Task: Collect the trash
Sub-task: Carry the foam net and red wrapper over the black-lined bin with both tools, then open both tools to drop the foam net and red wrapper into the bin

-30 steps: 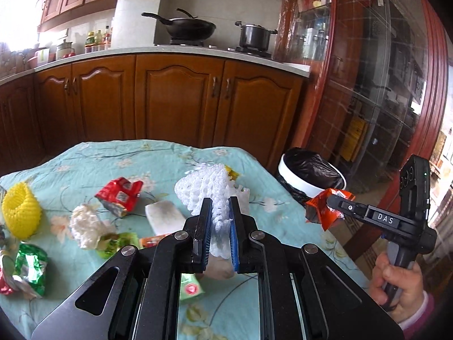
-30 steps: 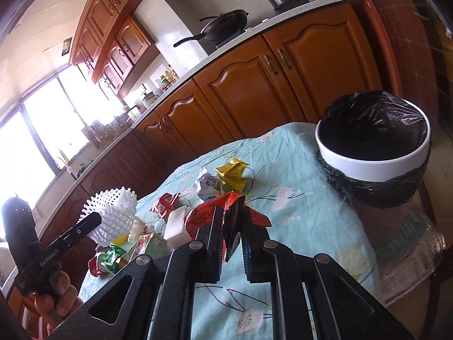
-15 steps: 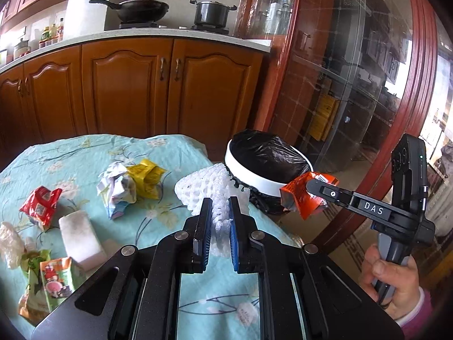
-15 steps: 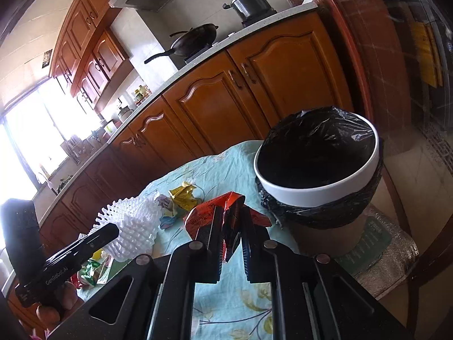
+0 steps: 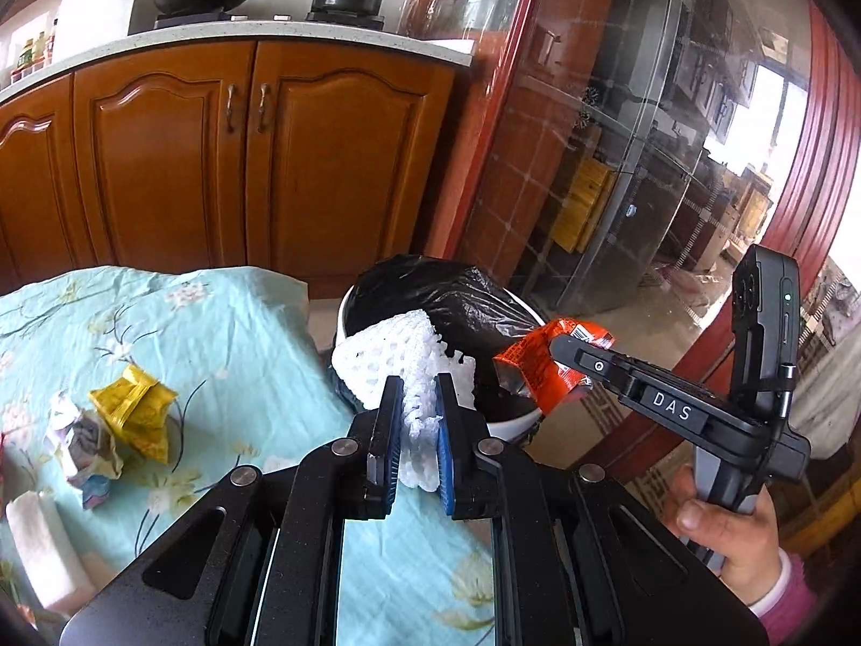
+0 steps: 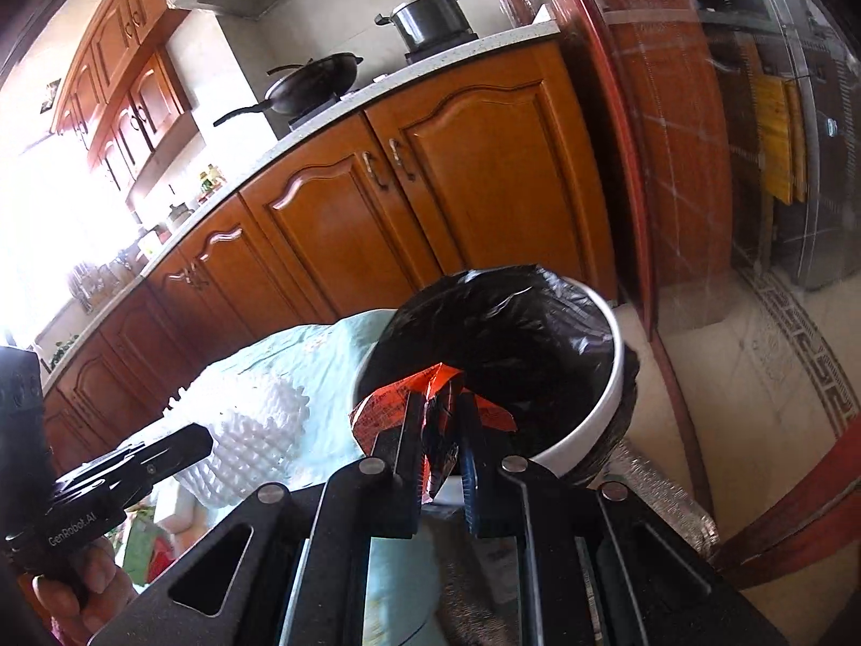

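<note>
Risk: left gripper (image 5: 413,385) clamping white foam net (image 5: 401,355) and right gripper (image 6: 437,404) clamping red wrapper (image 6: 430,409) crowd the bin (image 6: 592,420) rim; early release spills outside.

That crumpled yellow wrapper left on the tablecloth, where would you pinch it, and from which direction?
Pinch the yellow wrapper across its raised, folded upper ridge, coming down from above. It lies low on the tablecloth, so a sideways approach would likely scrape cloth, while the creased ridge gives two faces to squeeze. Keep to its right side: a crumpled paper wad lies close against its left.
</note>
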The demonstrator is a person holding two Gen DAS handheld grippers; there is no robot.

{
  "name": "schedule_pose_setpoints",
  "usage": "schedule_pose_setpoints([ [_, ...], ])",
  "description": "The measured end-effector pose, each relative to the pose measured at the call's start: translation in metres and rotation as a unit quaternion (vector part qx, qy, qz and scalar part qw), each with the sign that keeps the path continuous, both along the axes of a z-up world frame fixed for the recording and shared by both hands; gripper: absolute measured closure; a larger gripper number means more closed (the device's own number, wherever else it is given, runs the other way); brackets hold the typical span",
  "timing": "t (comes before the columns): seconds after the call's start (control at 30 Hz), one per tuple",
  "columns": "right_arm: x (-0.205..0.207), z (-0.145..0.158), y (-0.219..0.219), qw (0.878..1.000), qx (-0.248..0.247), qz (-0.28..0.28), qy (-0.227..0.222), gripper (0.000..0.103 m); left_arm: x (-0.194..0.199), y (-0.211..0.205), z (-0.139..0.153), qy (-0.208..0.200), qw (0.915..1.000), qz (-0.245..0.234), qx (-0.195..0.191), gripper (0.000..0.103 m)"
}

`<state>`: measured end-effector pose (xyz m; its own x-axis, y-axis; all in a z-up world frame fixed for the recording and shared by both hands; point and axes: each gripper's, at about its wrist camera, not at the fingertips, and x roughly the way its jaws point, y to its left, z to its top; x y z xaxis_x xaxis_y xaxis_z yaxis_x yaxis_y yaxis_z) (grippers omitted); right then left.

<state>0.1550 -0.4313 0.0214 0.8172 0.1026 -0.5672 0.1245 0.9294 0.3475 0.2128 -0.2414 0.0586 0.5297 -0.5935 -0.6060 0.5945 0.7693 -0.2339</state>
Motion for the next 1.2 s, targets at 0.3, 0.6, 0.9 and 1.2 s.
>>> schedule_pose_setpoints([
  [0.3, 0.043, -0.007, -0.027, 0.998, -0.034, 0.008, 0.053, 0.088, 0.046, -0.044, -0.009, 0.048, 0.9984, -0.018, 0.023, 0.092],
  [0.6, 0.060, -0.019, -0.041, 0.997, -0.026, 0.009, 0.078, 0.070, 0.055, -0.052, -0.027, 0.071, 0.9964, -0.016, 0.042, 0.070],
  [0.9, 0.050, -0.022, -0.047, 0.997, -0.012, -0.001, 0.070, 0.066, 0.052, -0.046, -0.025, 0.067, 0.9974, -0.020, 0.017, 0.053],
  [1.2, 0.021, -0.013, -0.051, 0.998, 0.003, -0.030, 0.049, 0.054, 0.042, -0.046, -0.017, 0.051, 0.9984, -0.019, 0.012, 0.048],
])
